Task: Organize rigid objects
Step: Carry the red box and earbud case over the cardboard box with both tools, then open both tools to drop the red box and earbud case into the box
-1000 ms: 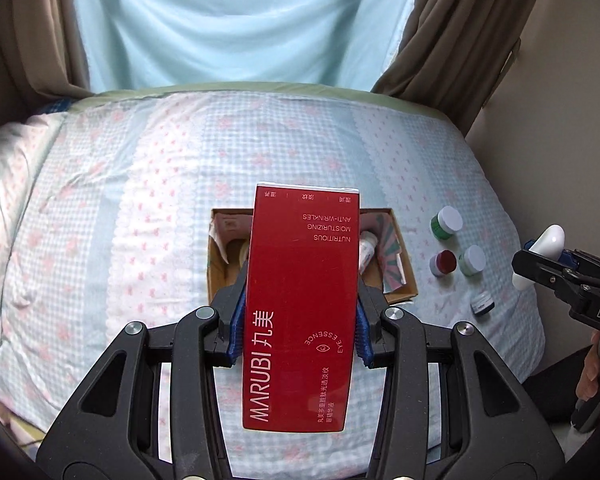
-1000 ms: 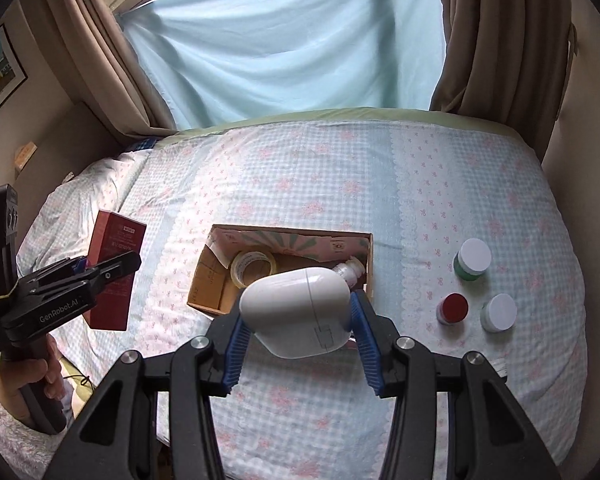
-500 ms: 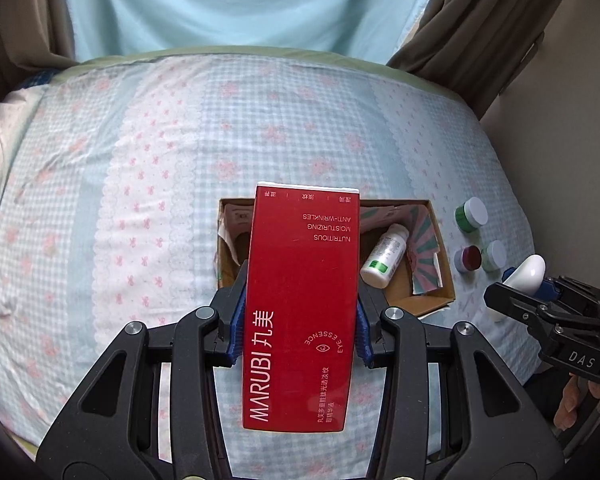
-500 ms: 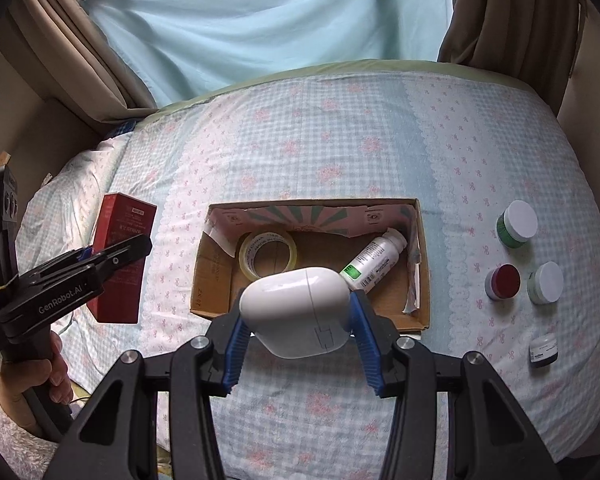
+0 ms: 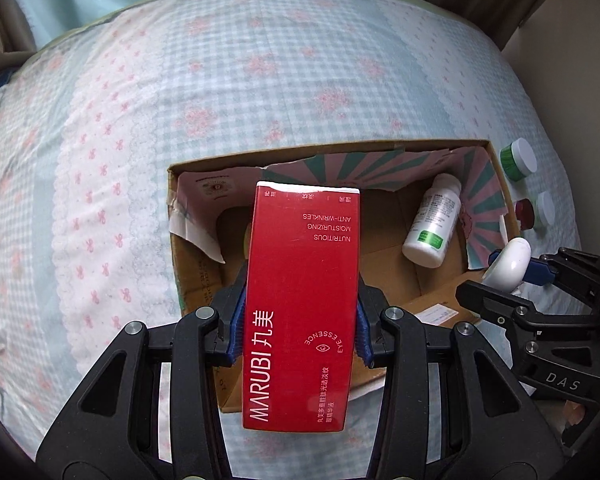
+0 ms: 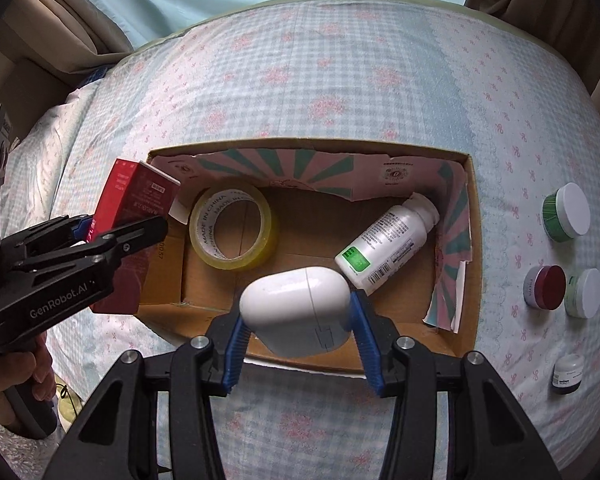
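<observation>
My left gripper (image 5: 298, 320) is shut on a red Marubi carton (image 5: 300, 304), held over the left part of an open cardboard box (image 5: 196, 280). My right gripper (image 6: 296, 320) is shut on a white rounded case (image 6: 296, 308), held above the box's near wall (image 6: 340, 360). The box holds a roll of yellow tape (image 6: 234, 226) and a white pill bottle (image 6: 388, 240) lying on its side. In the right wrist view the left gripper (image 6: 112, 236) and red carton (image 6: 134, 208) are at the box's left end. In the left wrist view the right gripper (image 5: 512, 272) with the white case (image 5: 508, 260) is at the box's right end.
The box lies on a bed with a checked floral cover (image 6: 320, 80). Right of the box stand a green jar with a white lid (image 6: 566, 212), a red-lidded jar (image 6: 546, 286), a white-lidded jar (image 6: 584, 292) and a small dark jar (image 6: 568, 372). Curtains hang behind the bed.
Both grippers have moved forward and down toward the box with their loads. The box now looks much larger in both views.
</observation>
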A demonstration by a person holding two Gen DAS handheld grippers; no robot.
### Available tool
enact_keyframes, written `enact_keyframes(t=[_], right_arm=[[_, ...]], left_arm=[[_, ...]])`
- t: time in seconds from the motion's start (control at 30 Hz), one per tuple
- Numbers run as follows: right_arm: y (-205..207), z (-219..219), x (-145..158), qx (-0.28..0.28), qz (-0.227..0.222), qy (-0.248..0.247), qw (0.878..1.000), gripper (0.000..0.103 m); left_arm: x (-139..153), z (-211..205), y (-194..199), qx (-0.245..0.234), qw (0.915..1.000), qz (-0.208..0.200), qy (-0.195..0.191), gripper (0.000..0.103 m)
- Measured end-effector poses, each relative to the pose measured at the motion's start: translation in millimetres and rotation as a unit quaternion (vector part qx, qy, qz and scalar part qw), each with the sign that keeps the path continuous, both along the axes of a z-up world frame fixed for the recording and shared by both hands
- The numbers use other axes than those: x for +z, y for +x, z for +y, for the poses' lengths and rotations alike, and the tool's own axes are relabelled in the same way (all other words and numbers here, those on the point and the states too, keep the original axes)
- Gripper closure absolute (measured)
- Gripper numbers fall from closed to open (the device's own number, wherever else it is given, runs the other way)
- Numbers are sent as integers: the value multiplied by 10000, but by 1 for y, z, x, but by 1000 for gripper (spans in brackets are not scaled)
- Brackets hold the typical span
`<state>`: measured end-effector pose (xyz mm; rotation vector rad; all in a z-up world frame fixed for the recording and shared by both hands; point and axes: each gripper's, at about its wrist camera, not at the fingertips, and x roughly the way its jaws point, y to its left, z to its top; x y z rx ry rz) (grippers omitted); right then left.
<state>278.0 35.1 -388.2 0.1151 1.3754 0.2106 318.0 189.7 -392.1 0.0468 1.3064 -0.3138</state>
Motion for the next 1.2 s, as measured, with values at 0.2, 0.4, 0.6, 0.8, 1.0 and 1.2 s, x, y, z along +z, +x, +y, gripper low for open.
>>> enact_keyframes(t=[0.2,0.4,0.6,0.8,1.0,1.2], right_arm=[[11,11,-33,252,233,-152,9993,59],[9,13,-53,381,387,-98,9985,58],[1,7,-59,344,368,290,9983,46],[-18,-1,-54,272,90,439,9986,0],[-27,-3,-42,229,-58,429,9988,0],[-27,-7,-21,186,-249,403,9987,0]], left_arm=[[-27,-5,5,-164,9994,267,113,64],[-34,-4,8,-248,9991,349,51,64],[-25,-4,1,-290,9991,250,-168,2],[-10,5,-5,-152,9995,166,-230,0],[0,14,-10,35,9995,156,-257,0],[21,18,-22,68,9996,-15,-273,0]])
